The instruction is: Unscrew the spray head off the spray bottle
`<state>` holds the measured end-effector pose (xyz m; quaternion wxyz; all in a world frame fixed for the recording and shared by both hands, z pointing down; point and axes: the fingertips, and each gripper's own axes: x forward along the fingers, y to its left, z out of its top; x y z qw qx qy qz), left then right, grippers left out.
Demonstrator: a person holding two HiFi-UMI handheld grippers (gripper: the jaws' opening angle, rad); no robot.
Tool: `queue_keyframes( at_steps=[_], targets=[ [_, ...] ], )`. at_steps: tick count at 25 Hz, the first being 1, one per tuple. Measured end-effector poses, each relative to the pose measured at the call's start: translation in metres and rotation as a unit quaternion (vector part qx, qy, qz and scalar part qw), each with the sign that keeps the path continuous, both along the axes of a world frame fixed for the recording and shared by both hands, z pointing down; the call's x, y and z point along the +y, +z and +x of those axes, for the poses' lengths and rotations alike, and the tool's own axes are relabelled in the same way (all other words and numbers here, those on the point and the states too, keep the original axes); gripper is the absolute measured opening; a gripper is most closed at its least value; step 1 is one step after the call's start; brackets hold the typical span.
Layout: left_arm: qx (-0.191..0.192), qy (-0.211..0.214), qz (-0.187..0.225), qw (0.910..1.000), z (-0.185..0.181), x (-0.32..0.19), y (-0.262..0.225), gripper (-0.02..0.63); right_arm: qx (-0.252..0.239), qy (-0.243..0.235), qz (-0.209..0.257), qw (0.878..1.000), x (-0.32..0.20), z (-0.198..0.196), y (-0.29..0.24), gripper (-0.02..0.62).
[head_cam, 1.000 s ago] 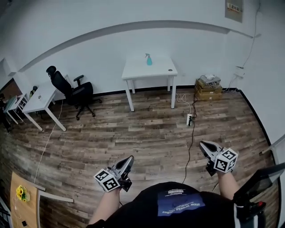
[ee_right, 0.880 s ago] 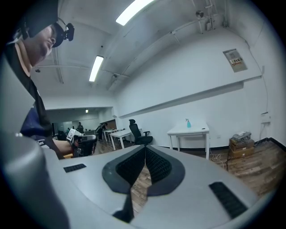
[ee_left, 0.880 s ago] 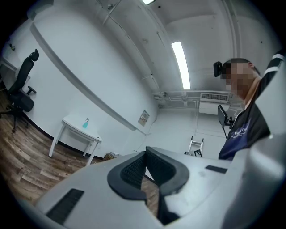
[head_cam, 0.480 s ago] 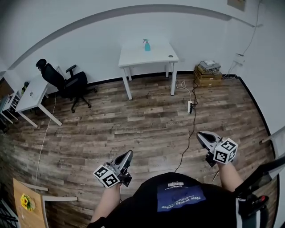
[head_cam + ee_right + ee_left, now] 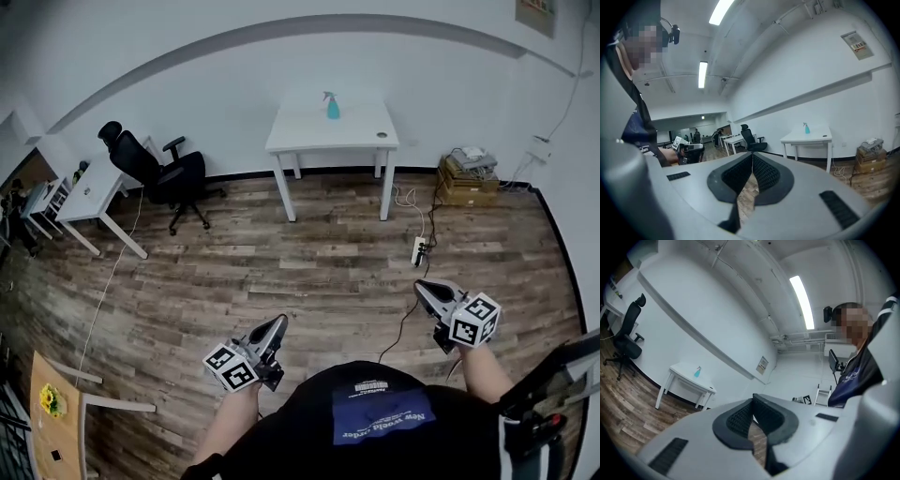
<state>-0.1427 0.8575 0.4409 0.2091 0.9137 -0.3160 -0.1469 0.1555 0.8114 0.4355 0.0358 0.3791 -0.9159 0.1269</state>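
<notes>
The person holds both grippers low in front of the torso, above the wooden floor [image 5: 309, 272]. In the head view the left gripper [image 5: 277, 325] sits at about 7 o'clock, forearm rising from the bottom edge, its tip aimed toward 1 o'clock. The right gripper [image 5: 421, 287] sits at about 4 o'clock, its tip aimed toward 11 o'clock. Each gripper view shows its fingers clenched together with nothing between them. The spray bottle [image 5: 332, 106], head on, stands upright on the white tabletop [image 5: 361, 129] at 12 o'clock against the far wall, well apart from both grippers. A black office chair [image 5: 161, 174] stands at about 10 o'clock.
</notes>
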Motion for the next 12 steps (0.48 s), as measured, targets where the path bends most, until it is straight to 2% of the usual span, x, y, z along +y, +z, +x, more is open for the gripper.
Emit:
queue_keyframes(
  at_steps=[7, 12],
  targets=[
    [-0.01, -0.019, 0.006, 0.9997, 0.08, -0.043, -0.014, 0.002, -0.006, -0.019, -0.003, 1.0, -0.066, 0.07, -0.001, -0.003],
    [-0.017, -0.031, -0.007, 0.9994, 0.099, -0.06, -0.01, 0.003, -0.014, -0.031, -0.007, 0.999, -0.091, 0.091, 0.008, -0.003]
  ],
)
